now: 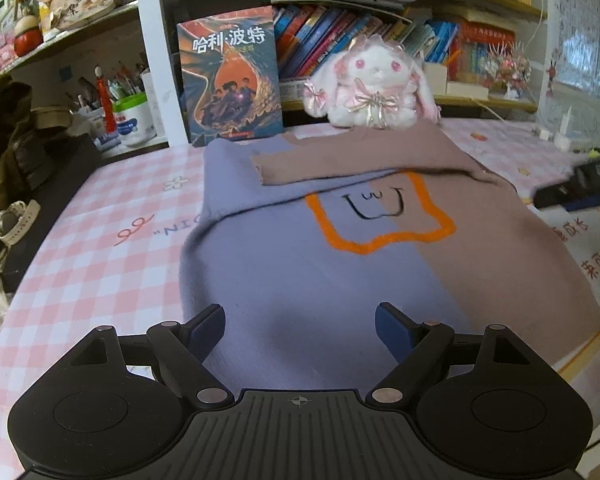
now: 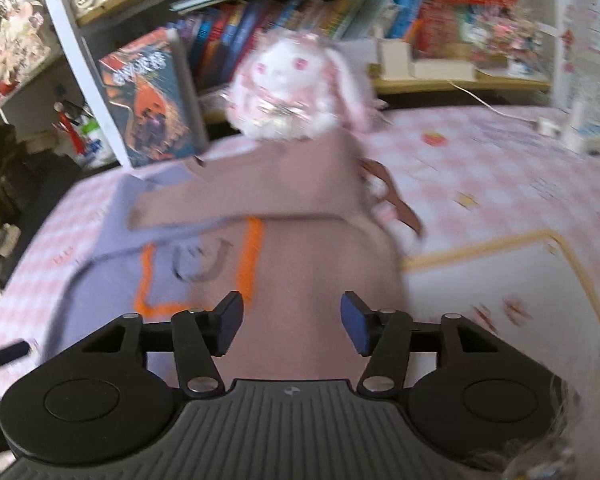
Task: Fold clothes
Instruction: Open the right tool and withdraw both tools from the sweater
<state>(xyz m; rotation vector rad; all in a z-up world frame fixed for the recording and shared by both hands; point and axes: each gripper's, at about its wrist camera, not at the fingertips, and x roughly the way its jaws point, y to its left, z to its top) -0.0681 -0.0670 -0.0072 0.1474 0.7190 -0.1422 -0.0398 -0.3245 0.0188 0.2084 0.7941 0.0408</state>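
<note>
A: What is lying at the centre?

B: A sweater (image 1: 340, 272) is lying flat on a surface covered by a pink checked cloth (image 1: 100, 264). Its left half is showing lilac, its right half dusty brown, and an orange outline with a small drawn face (image 1: 374, 204) is sitting on the chest. The hem is facing the cameras.

A: How far is the folding getting on?

B: It is looking like an early stage. The brown sleeve (image 1: 340, 160) is lying folded across the chest, its cuff reaching over onto the lilac side. The lilac sleeve (image 1: 216, 184) is lying along its own edge, seemingly turned in as well. The body itself is lying at full length, so the fold from hem to collar is, by my judgement, remaining to be done.

A: And the tools?

B: The left gripper (image 1: 300, 322) is hovering over the lilar hem with its jaws standing wide apart and nothing between them. The right gripper (image 2: 292, 320) is hovering over the brown half, jaws parted and empty too; that view is showing blur.

A: What is standing around the sweater?

B: A white plush rabbit (image 1: 374, 88) with pink bows is sitting just behind the collar. Beside it a book (image 1: 230, 76) is standing upright, and behind both a shelf of books (image 1: 380, 36) is running across. A pot of pens (image 1: 134, 118) is standing far left.
</note>
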